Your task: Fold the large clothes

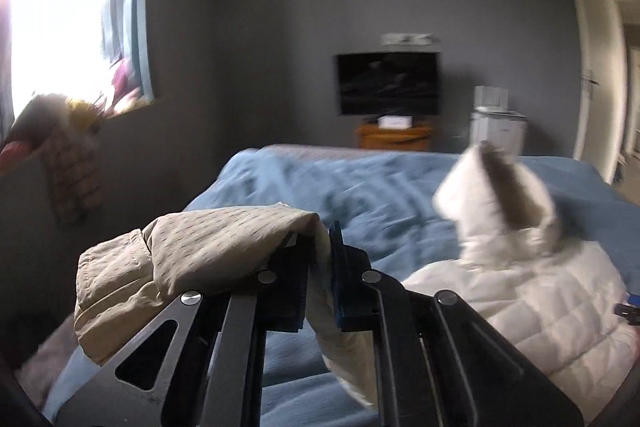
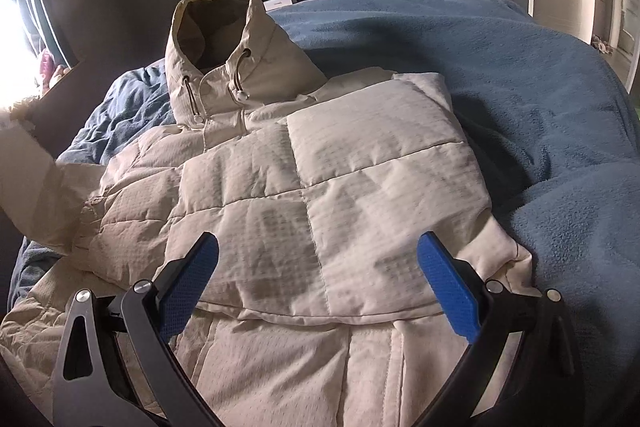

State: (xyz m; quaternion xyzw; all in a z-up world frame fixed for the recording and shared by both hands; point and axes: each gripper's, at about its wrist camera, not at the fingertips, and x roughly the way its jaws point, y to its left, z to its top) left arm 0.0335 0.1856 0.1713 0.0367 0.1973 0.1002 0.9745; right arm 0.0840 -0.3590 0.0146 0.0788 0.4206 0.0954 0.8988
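Note:
A cream quilted hooded jacket (image 2: 320, 179) lies front up on a blue blanket (image 2: 520, 87), its hood (image 2: 216, 27) standing up at the far end. One sleeve is folded across the chest. My right gripper (image 2: 318, 267) hovers open just over the lower chest, blue pads wide apart, nothing between them. My left gripper (image 1: 322, 267) is shut on the jacket's other sleeve (image 1: 192, 251), lifted above the bed; the cuff drapes over the left finger. The same sleeve (image 2: 28, 171) rises at the left edge of the right wrist view. The jacket's body (image 1: 540, 291) and hood (image 1: 500, 187) show blurred.
The bed's blue blanket (image 1: 320, 187) fills the middle. A dark screen (image 1: 388, 83) hangs on the grey wall above an orange stand (image 1: 394, 137). A bright window with curtains (image 1: 80, 39) is at left, an open white door (image 1: 596, 75) at right.

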